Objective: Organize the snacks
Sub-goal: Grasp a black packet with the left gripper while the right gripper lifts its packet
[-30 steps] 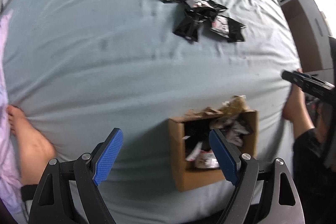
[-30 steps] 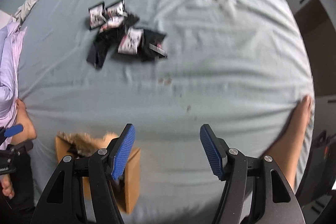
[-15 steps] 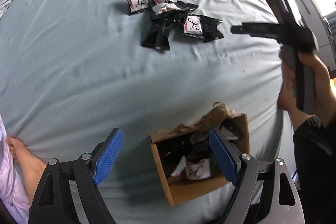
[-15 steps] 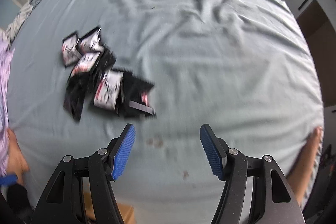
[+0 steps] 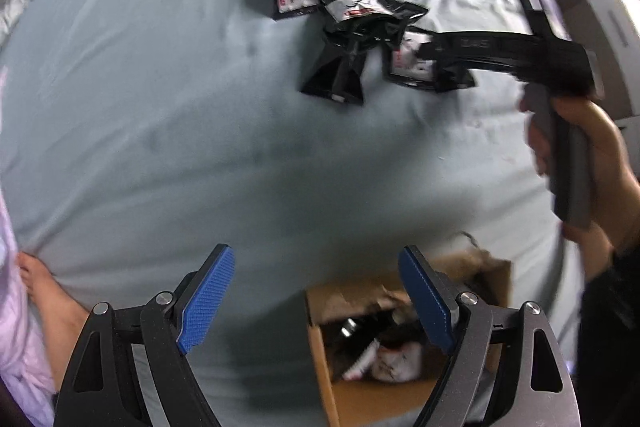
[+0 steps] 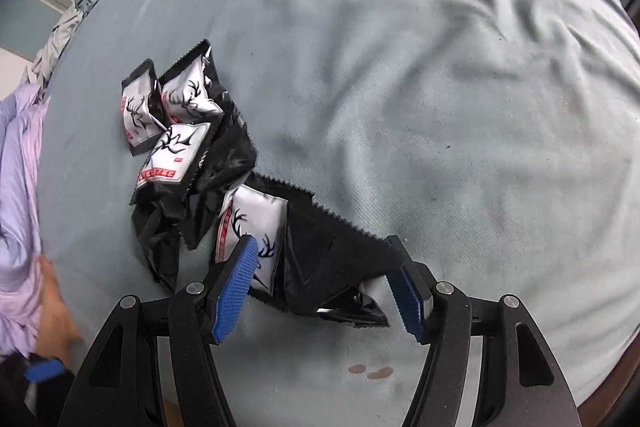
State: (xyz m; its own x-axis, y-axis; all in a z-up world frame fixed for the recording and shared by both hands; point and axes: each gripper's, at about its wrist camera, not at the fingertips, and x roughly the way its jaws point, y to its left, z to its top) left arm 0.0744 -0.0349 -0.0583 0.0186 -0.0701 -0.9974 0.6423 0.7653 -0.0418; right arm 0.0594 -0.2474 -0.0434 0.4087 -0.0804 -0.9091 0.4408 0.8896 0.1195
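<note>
Ribbed blue right claw (image 6: 322, 283), closing, straddles a crinkled, saw-edged foil packet (image 6: 320, 251).

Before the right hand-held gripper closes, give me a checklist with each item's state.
1. Snack packet between the right hand-held gripper fingers: ok; its jaws have just been closing.
2. Pads pressing on it: not ok, gaps show.
3. Only one packet in the jaws: cannot tell, a black packet overlaps it.
4. Cardboard box open to receive: ok.
5. Left hand-held gripper empty: ok, open over the sheet.
</note>
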